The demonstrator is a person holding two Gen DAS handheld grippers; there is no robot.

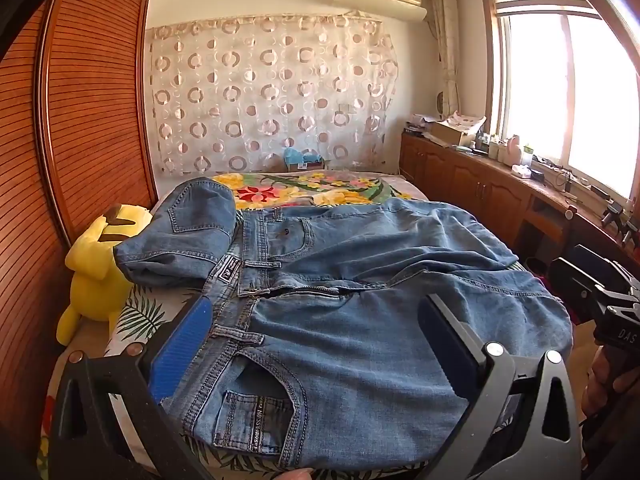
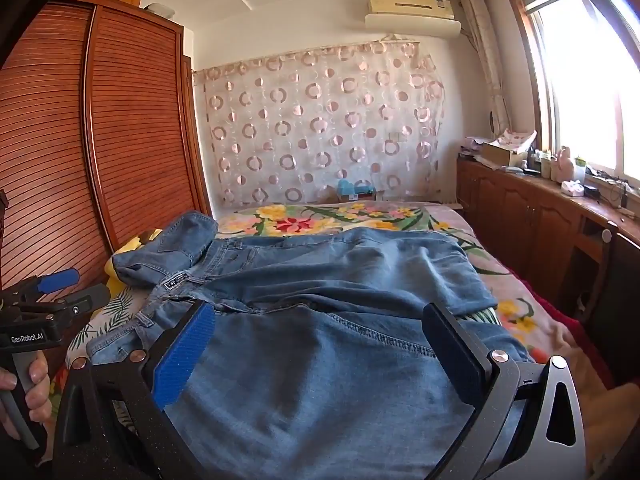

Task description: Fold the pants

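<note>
The left gripper (image 1: 316, 320) stands wide open over the waistband of the jeans (image 1: 360, 300); the right gripper (image 2: 316, 328) gapes wide over the seat. The jeans lie on the bed (image 2: 360, 214). Only the left view clearly shows the yellow plush toy (image 1: 94, 276).

We see pants (image 1: 352, 320) in soft washed denim w/ raised stitching. Left gripper (image 1: 316, 320) and right gripper (image 2: 316, 332): matt black plastic frames, ribbed blue pads (image 2: 182, 356), shiny metal rivets. Plush toy (image 1: 96, 268) at bed's left edge is fuzzy yellow cloth. Wardrobe (image 2: 120, 120): glossy slatted wood.
</note>
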